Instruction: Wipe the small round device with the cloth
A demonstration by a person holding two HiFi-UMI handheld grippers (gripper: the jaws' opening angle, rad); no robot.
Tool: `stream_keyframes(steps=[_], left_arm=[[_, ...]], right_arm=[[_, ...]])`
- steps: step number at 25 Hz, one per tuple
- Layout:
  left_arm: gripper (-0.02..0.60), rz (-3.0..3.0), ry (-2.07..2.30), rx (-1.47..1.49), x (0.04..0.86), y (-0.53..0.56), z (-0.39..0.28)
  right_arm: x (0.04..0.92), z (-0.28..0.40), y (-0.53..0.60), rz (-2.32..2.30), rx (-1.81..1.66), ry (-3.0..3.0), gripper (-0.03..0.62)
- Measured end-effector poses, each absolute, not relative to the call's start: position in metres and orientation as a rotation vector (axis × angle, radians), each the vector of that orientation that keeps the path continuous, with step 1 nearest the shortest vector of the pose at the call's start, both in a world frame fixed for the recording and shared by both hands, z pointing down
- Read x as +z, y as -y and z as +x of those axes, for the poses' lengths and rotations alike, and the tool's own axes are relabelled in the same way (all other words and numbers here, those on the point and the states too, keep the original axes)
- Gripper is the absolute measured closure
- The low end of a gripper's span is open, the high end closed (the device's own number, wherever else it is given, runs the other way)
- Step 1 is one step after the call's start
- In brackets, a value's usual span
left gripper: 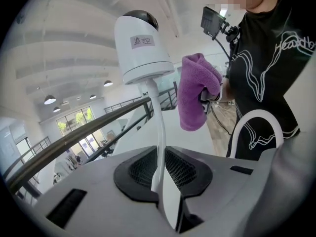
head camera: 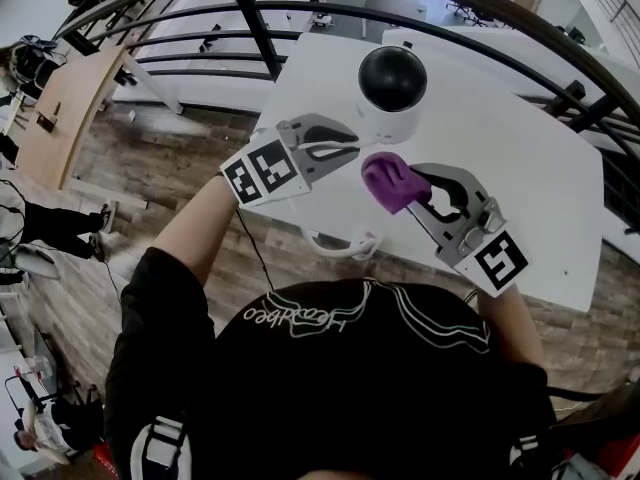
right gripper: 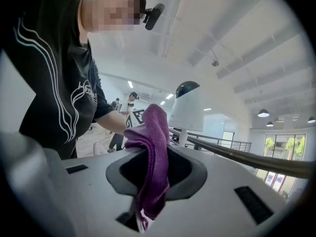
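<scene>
Right gripper [right gripper: 152, 154] tight on cloth [right gripper: 155, 125], left gripper [left gripper: 160, 174] on device cord [left gripper: 155, 112].

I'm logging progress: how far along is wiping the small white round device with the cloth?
Done: the right gripper is shut on the purple terry cloth, and the left gripper clamps the thin white stem under the white round device with the black dome. In hand: the cloth is held right beside the device; contact isn't clear. Left: the wiping itself.

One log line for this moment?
left gripper: shut on white stem of small round device | right gripper: shut on purple cloth, beside device
</scene>
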State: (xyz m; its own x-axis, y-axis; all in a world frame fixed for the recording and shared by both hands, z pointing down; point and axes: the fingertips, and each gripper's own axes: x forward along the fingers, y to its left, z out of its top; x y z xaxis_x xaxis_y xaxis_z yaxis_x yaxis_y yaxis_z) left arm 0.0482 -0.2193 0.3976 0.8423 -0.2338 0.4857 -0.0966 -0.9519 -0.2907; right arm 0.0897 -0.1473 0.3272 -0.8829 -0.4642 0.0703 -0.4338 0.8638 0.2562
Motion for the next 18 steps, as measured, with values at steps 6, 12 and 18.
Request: stream_keyframes(steps=[6, 12, 18], left_arm=[[0.526, -2.791, -0.244, -0.772, 0.396, 0.217, 0.044], [0.528, -2.833, -0.101, -0.716, 0.396, 0.216, 0.040], [0.528, -2.898, 0.078, -0.638, 0.398, 0.219, 0.034]], right_arm=[[0.311, 0.105, 0.147, 0.743, -0.275, 2.979, 0.528], [0.285, 0.096, 0.136, 0.931, -0.416, 2.929, 0.526], [0.270, 0.077, 0.129, 1.218, -0.583, 2.729, 0.527]])
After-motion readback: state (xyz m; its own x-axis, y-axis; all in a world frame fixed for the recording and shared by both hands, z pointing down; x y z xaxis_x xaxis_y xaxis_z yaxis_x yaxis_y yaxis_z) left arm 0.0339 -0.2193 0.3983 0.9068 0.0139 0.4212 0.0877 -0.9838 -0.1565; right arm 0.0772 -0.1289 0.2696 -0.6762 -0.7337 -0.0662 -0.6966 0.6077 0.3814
